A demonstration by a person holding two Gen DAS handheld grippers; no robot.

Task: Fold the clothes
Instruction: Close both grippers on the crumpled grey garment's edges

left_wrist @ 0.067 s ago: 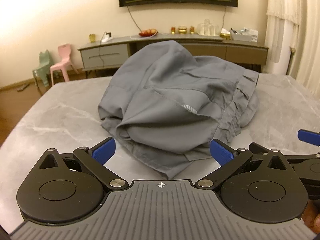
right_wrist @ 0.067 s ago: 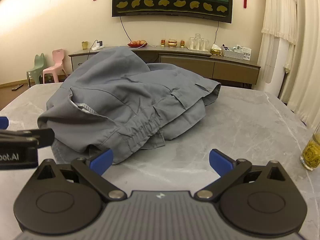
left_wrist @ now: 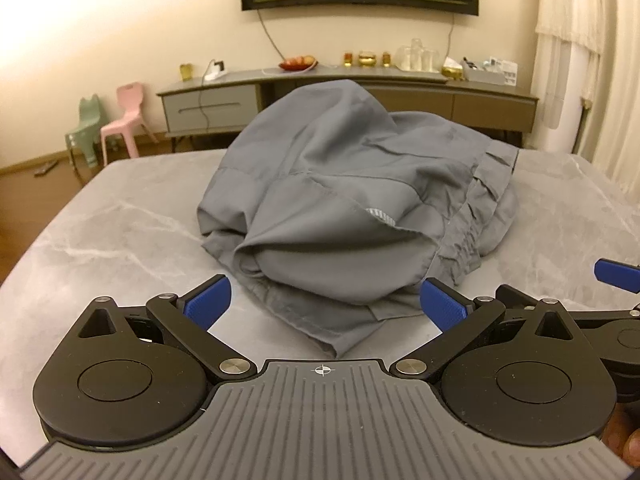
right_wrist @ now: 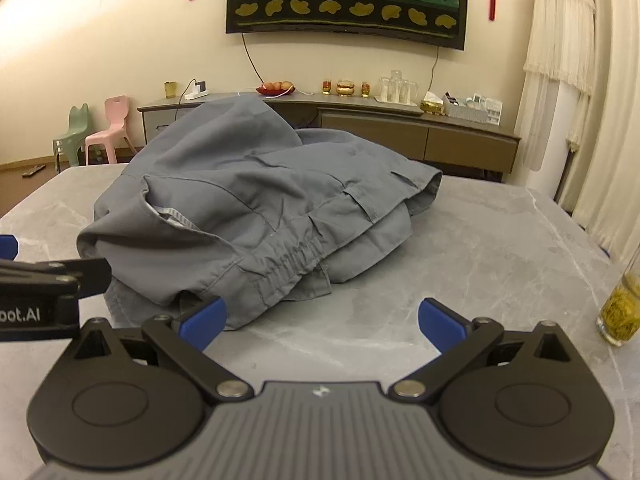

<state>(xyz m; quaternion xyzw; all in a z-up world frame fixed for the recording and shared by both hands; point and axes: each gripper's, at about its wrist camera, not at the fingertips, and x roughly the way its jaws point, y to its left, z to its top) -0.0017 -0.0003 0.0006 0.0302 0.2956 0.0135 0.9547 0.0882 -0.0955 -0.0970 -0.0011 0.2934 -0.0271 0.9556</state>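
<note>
- Grey shorts (left_wrist: 352, 216) lie in a rumpled heap on the marble table (left_wrist: 120, 232), elastic waistband gathered toward the right side of the pile.
- Left gripper (left_wrist: 325, 304) hangs low at the near edge of the heap, blue pads spread wide, nothing between them; a loose hem lies just ahead of it.
- Right gripper (right_wrist: 322, 316) sits beside it, jaws likewise apart and empty, over bare marble near the waistband.
- A glass (right_wrist: 620, 308) stands at the table's right edge, well apart from the cloth.
- Judging by the heap, folding has not begun; this looks like the approach to a first grasp.
- Next move likely calls for pinching a single layer at hem or waistband, then spreading the shorts flat.
</note>
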